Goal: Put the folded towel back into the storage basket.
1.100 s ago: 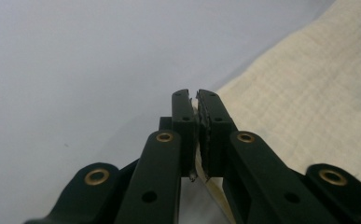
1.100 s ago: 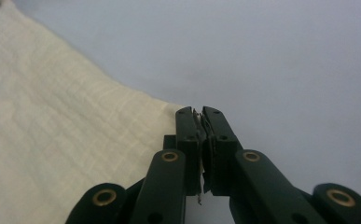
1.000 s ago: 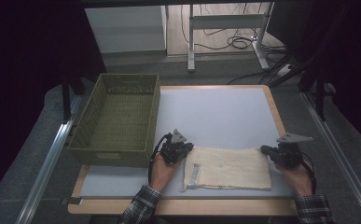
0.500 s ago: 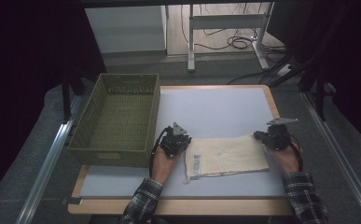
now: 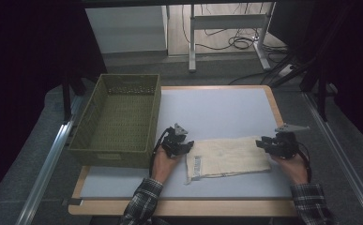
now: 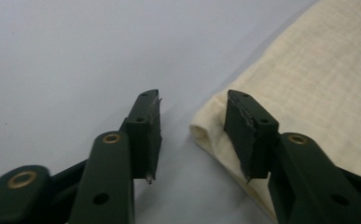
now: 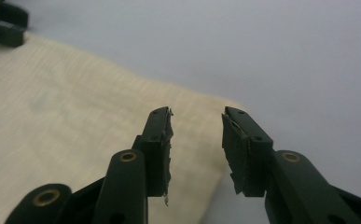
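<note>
My right sleeve (image 5: 310, 206) and left sleeve (image 5: 139, 206) run off the bottom edge of the high view. In my left gripper view the cloth (image 6: 318, 93) is cut by the right edge, and one jaw hides part of its corner. The label (image 5: 196, 166) print is too small to read.

surface (image 5: 226, 110): pale blue-grey top, light wooden rim on all sides
basket (image 5: 118, 119): olive-green woven plastic, rectangular, open top, on the far-left part, its left side overhanging the rim
cloth (image 5: 228, 157): cream, folded flat, near-centre to right, long side running left-right, well apart from the far rim
label (image 5: 196, 166): white with a barcode, on the cloth's near-left corner
</note>
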A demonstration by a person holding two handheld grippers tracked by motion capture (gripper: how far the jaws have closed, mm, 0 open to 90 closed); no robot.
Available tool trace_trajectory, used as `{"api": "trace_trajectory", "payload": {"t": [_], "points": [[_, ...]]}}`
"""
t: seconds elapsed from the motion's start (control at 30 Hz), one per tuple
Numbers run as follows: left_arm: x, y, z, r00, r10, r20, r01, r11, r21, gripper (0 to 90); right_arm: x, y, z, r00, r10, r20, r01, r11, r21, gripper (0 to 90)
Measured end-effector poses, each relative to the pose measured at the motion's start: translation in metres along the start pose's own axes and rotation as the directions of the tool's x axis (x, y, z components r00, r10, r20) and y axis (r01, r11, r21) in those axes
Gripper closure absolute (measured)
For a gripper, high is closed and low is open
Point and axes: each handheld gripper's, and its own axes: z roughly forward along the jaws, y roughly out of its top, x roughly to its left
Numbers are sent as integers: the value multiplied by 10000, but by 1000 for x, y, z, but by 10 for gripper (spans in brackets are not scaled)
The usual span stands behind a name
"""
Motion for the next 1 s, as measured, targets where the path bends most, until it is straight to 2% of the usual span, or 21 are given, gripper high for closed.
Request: {"api": "trace_trajectory", "payload": {"t": [0.07,0.17,0.37,0.6,0.7,0.9,1.0], "points": [[3,0,1,9994,-311,172,310,9995,75,469,8,-5,-1,9997,-237,-115,238,9997,78,600],[0,0,2,9999,-28,134,26,9999,156,422,19,-10,-3,9985,-414,-348,418,9991,108,586],[0,0,2,9999,-20,134,19,9999,111,420,41,-16,-3,9938,-679,-877,696,9974,164,570],[0,-1,2,9999,4,101,-5,9999,114,423,69,-15,6,9835,-1118,-1421,1150,9933,146,559],[0,-1,2,9999,-4,102,3,9999,106,424,82,-13,11,9797,-1212,-1594,1254,9920,164,511],[0,-1,2,9999,-89,140,88,9999,88,426,109,-7,24,9656,-1600,-2052,1656,9861,103,494],[1,-1,2,9999,-62,145,60,9999,86,426,124,-3,30,9539,-1844,-2369,1904,9817,26,499]]}}
